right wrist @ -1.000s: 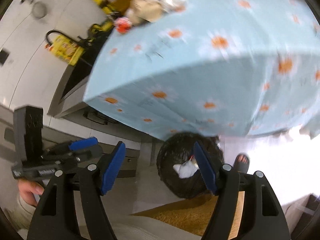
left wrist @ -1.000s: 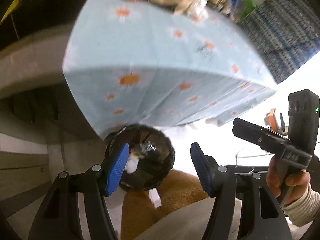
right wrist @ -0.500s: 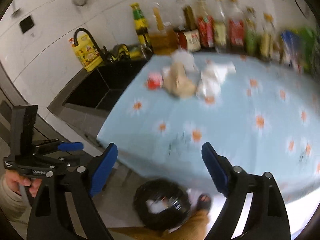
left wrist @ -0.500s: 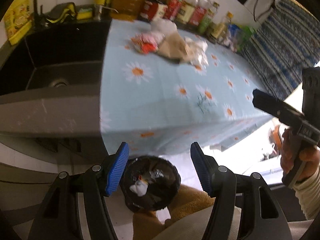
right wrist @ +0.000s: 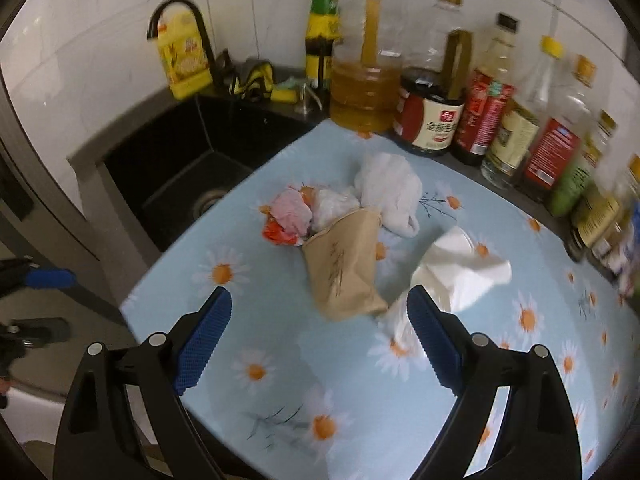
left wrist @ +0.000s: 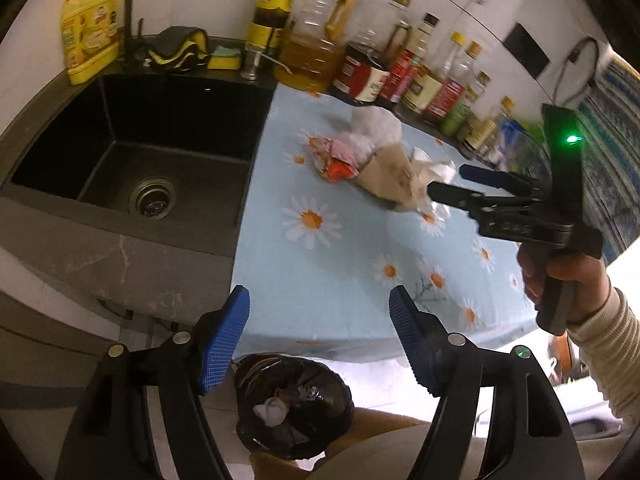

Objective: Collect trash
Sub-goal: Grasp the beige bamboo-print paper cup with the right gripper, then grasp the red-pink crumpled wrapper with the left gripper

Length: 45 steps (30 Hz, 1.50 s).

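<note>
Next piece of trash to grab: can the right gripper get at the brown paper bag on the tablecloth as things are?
Probably yes. The right gripper is open and empty, and the brown paper bag lies just ahead with nothing across it.

Surface and material findings, worktop area

Tablecloth (right wrist: 280, 332): smooth, light-blue daisy-print sheet, slight sheen. Brown bag (right wrist: 346, 268), centre frame: matt creased paper. White tissue (right wrist: 460, 268): soft, crumpled. Sink (left wrist: 132, 128), upper left: matt dark basin, metal drain. Bin liner (left wrist: 296, 404), bottom: glossy black plastic. Gripper pads (right wrist: 204, 332): ribbed blue rubber-like facing.
</note>
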Each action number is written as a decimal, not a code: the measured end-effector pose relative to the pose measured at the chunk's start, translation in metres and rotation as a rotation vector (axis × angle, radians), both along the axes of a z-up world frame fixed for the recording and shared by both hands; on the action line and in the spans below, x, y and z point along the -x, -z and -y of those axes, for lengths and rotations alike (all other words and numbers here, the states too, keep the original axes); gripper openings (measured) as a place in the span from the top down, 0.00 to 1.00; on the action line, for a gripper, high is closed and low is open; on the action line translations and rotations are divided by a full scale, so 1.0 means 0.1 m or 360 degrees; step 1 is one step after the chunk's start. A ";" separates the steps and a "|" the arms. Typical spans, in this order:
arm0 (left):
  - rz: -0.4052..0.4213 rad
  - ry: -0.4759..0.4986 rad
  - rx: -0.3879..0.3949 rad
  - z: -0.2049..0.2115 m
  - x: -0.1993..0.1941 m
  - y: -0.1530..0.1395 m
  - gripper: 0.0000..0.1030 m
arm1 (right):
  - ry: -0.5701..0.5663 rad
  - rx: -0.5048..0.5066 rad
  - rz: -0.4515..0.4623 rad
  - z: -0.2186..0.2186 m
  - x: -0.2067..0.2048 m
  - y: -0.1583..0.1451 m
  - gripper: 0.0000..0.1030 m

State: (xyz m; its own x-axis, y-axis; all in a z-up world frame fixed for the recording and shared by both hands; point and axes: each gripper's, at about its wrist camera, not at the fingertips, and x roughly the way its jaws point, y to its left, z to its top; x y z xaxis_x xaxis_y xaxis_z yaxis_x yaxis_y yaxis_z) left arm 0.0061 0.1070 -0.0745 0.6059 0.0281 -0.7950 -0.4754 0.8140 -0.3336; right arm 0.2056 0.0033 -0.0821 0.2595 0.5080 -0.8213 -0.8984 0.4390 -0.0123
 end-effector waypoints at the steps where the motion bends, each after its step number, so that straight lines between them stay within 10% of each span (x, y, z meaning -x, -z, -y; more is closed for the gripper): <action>1: -0.0008 -0.0034 0.0008 -0.01 -0.01 0.01 0.32 | -0.0019 0.0029 0.0001 -0.06 -0.05 0.07 0.14; 13: -0.0060 -0.0270 0.0077 -0.02 -0.01 0.10 0.32 | -0.0171 0.0268 0.0132 -0.43 -0.24 0.67 0.15; 18: -0.0085 -0.0300 0.0079 -0.03 -0.05 0.11 0.32 | -0.0166 0.0334 0.0088 -0.49 -0.34 0.82 0.43; 22: -0.0096 -0.0297 0.0066 -0.03 -0.09 0.10 0.32 | -0.0169 0.0295 0.0053 -0.47 -0.37 0.81 0.44; 45: -0.0192 0.0035 -0.0085 -0.12 -1.05 0.10 0.32 | 0.0031 -0.0275 -0.0163 0.32 -0.48 -0.36 0.45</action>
